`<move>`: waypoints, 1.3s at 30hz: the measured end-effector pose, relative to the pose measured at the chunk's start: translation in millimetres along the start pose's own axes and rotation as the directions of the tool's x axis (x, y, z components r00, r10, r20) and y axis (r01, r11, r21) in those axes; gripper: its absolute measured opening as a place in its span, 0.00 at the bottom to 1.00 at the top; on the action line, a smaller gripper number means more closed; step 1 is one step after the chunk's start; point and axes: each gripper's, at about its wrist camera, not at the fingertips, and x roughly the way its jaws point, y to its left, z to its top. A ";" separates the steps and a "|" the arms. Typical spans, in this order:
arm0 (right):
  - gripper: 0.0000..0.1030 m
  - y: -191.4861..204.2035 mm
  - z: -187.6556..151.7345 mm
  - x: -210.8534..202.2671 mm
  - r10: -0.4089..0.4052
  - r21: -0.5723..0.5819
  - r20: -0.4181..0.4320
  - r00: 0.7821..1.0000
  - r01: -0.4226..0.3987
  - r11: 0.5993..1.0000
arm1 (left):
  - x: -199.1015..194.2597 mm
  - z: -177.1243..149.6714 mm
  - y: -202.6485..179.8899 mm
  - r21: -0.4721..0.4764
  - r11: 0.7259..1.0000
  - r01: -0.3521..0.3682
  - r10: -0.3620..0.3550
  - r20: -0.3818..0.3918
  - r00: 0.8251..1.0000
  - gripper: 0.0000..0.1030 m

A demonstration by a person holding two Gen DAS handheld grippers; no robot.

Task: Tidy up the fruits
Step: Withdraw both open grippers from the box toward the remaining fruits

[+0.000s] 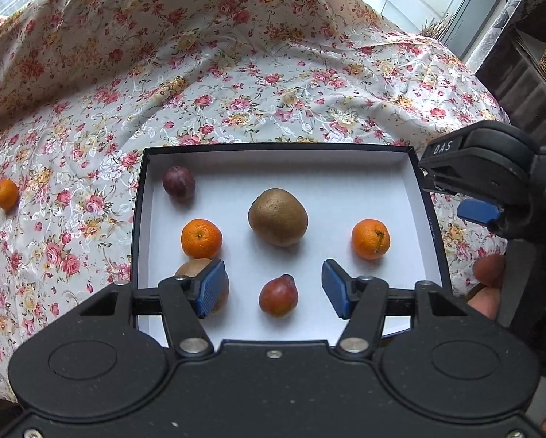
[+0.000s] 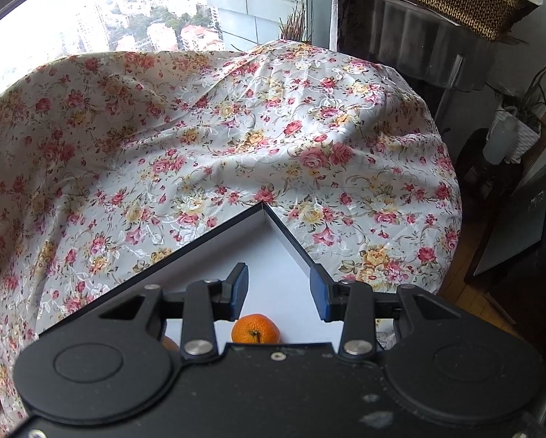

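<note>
— Fruit first, left wrist view?
— Left gripper (image 1: 274,294), jaws spread, hovers over the smooth reddish pear (image 1: 278,296) inside the shallow white-lined black box (image 1: 411,182); closing off-centre could roll it.
— Right wrist view?
— Right gripper (image 2: 278,297), jaws spread, empty; dimpled orange mandarin (image 2: 255,329) sits beneath.

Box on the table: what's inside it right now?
Inside the box: a plum, two kiwis, two tangerines and a small reddish pear. The left hand-held gripper hides part of the near kiwi and the box's front edge.
</note>
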 end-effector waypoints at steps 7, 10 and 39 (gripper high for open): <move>0.39 10.9 -1.2 5.2 0.068 0.042 -0.074 0.995 -0.065 0.997 | -1.1 -2.7 29.9 -0.001 0.998 -0.070 0.070 0.014 0.997 0.61; 0.39 24.8 -4.7 4.1 0.079 0.025 -0.081 0.994 -0.077 0.997 | 1.6 -1.9 53.6 -0.036 0.995 -0.090 0.090 0.007 0.996 0.61; 0.39 256.2 -99.0 -23.7 0.246 -0.324 -0.230 0.941 -0.312 0.893 | 16.0 8.6 377.0 -0.418 0.825 -0.379 0.380 -0.085 0.921 0.61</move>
